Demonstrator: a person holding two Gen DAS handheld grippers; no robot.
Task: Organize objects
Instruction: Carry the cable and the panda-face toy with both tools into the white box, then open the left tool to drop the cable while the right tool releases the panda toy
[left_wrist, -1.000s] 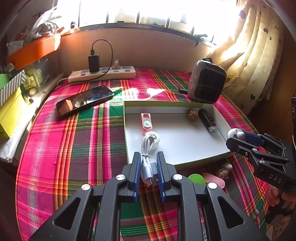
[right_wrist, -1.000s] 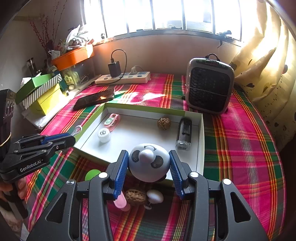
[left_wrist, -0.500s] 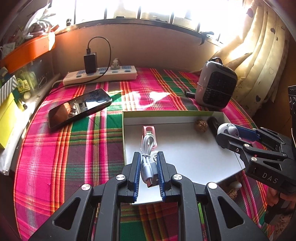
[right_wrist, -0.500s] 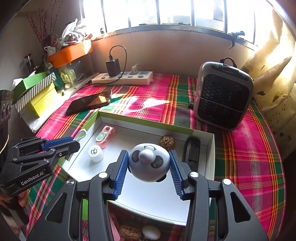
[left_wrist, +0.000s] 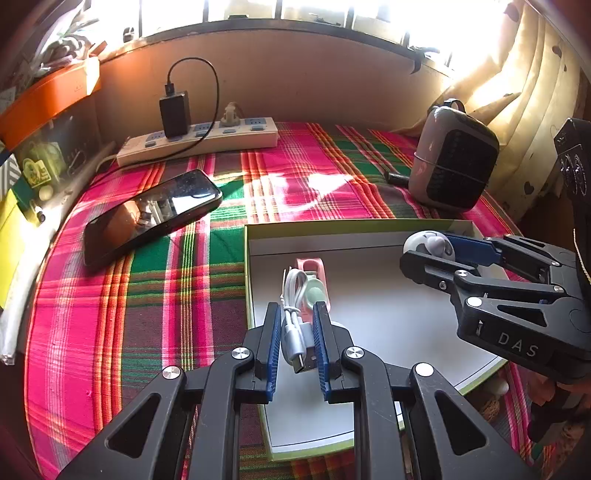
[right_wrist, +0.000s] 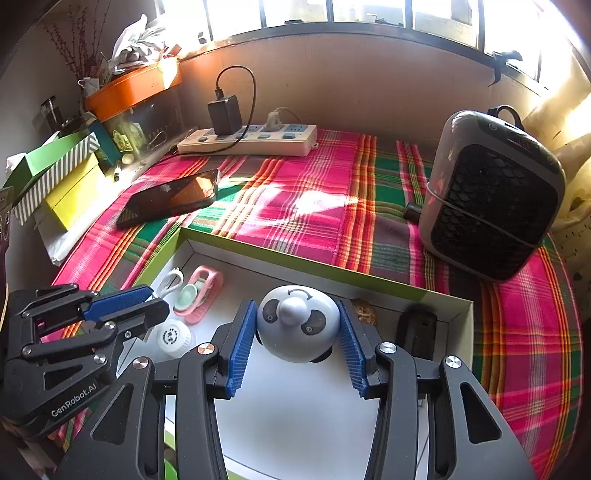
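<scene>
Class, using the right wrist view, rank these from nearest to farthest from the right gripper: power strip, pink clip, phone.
1. pink clip: inside the box, just left of the right gripper.
2. phone: on the cloth beyond the box, left.
3. power strip: by the back wall.

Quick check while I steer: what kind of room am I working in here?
Most likely a home, at a table under a window. A plaid tablecloth covers it, a patterned curtain hangs beside the window, and a power strip, a phone and a small heater sit around.
</scene>
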